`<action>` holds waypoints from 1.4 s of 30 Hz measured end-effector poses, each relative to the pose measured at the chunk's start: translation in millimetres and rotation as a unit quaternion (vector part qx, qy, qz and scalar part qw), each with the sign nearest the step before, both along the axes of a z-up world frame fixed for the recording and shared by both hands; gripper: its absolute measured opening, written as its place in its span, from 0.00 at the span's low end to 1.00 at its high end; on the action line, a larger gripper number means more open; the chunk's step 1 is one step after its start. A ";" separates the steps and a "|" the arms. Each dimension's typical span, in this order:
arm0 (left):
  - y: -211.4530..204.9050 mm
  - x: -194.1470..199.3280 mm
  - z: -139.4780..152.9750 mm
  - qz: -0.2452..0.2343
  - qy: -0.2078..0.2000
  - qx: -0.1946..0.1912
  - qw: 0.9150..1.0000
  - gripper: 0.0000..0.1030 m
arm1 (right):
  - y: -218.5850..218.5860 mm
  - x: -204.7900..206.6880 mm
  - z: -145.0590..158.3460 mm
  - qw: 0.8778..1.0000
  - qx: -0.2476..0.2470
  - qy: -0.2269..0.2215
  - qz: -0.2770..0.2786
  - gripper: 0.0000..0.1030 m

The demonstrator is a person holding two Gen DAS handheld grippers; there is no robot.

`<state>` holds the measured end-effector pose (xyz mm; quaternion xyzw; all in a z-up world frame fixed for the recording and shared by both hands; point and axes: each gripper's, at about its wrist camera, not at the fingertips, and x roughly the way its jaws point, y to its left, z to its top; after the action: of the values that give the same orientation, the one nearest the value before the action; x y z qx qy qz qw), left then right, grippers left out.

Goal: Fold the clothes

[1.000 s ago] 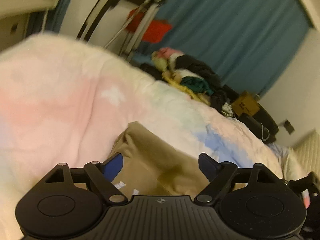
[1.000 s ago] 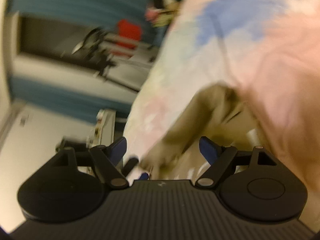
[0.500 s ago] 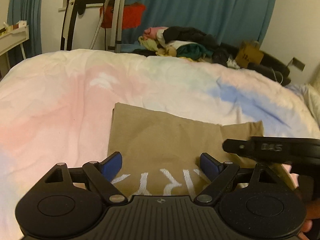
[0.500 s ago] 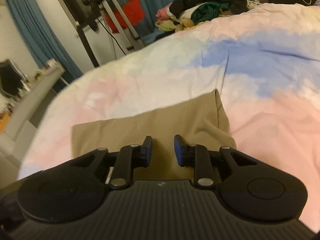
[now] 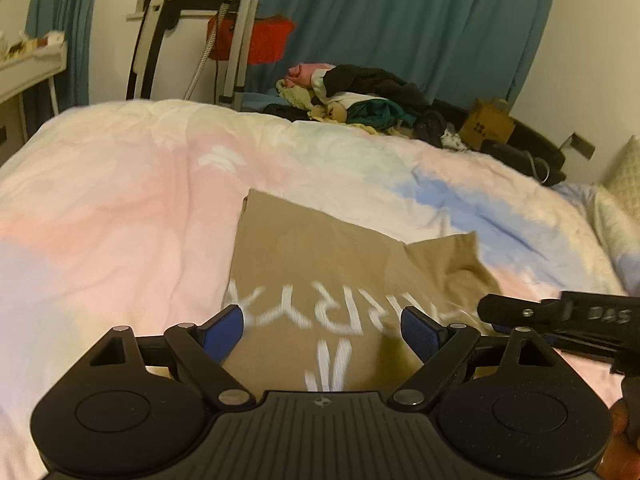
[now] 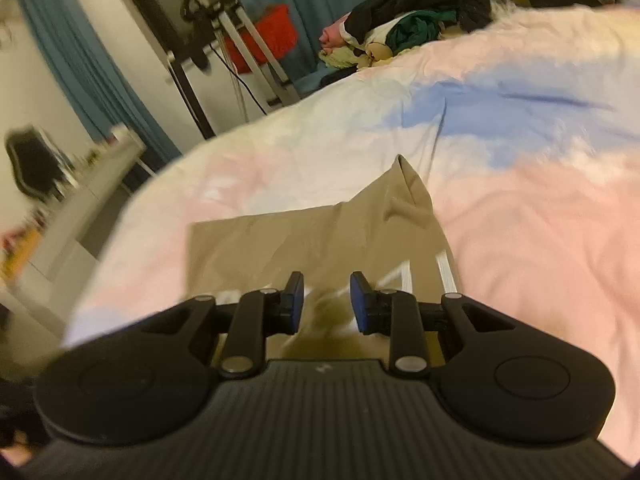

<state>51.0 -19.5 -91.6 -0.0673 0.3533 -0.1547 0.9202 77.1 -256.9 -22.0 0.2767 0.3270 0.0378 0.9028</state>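
A tan T-shirt [image 5: 320,280] with white lettering lay spread on a bed [image 5: 120,208] covered by a pastel duvet of pink, white and blue. The shirt looked partly folded, one sleeve [image 5: 452,260] sticking out toward the blue patch. The left gripper [image 5: 322,330] hovered above the shirt's near part, over the printed letters, its blue-padded fingers [image 5: 222,330] spread wide apart with nothing clamped between them. The right gripper [image 6: 326,300] stood over the right side of the same shirt, pointing down at it; its fingers [image 6: 296,300] were drawn fairly near each other, having just been opening a little, and a blurred fold of tan cloth showed in the gap, though I could not tell whether the pads pressed on it. In the left wrist view the right gripper's black body appeared at the right edge, just beside the left one. Beyond the bed sat a heap of mixed clothes [image 5: 360,96], a cardboard box [image 5: 488,124], a teal curtain [image 5: 400,20] and a metal stand [image 5: 236,40].
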 end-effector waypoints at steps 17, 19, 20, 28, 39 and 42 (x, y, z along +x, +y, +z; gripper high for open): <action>47.2 -18.8 -1.9 0.003 0.089 -0.238 0.967 0.96 | -24.1 -33.2 -87.3 0.929 0.344 0.106 -0.082 0.79; 45.4 -16.7 -6.8 -0.007 0.101 -0.262 0.960 0.96 | -27.3 -31.7 -94.1 0.922 0.355 0.100 -0.119 0.78; 44.3 -15.5 -10.5 -0.014 0.109 -0.275 0.955 0.97 | -28.2 -31.6 -97.5 0.918 0.360 0.098 -0.136 0.71; 27.3 9.4 -71.0 -0.025 0.235 -0.381 0.894 0.96 | -17.2 -32.5 -79.3 0.936 0.325 0.037 -0.131 0.25; 57.2 8.0 -98.7 0.094 0.239 -0.460 0.850 0.56 | -34.5 -50.1 -50.4 0.935 0.334 -0.013 -0.119 0.23; 48.5 6.7 -84.9 0.080 0.227 -0.449 0.861 0.42 | -40.8 -57.2 -38.6 0.935 0.331 -0.009 -0.125 0.23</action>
<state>57.7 29.0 -176.5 -0.5343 0.4384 -0.2032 0.6936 19.8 -297.7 -60.5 0.5977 0.2506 0.0333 0.7608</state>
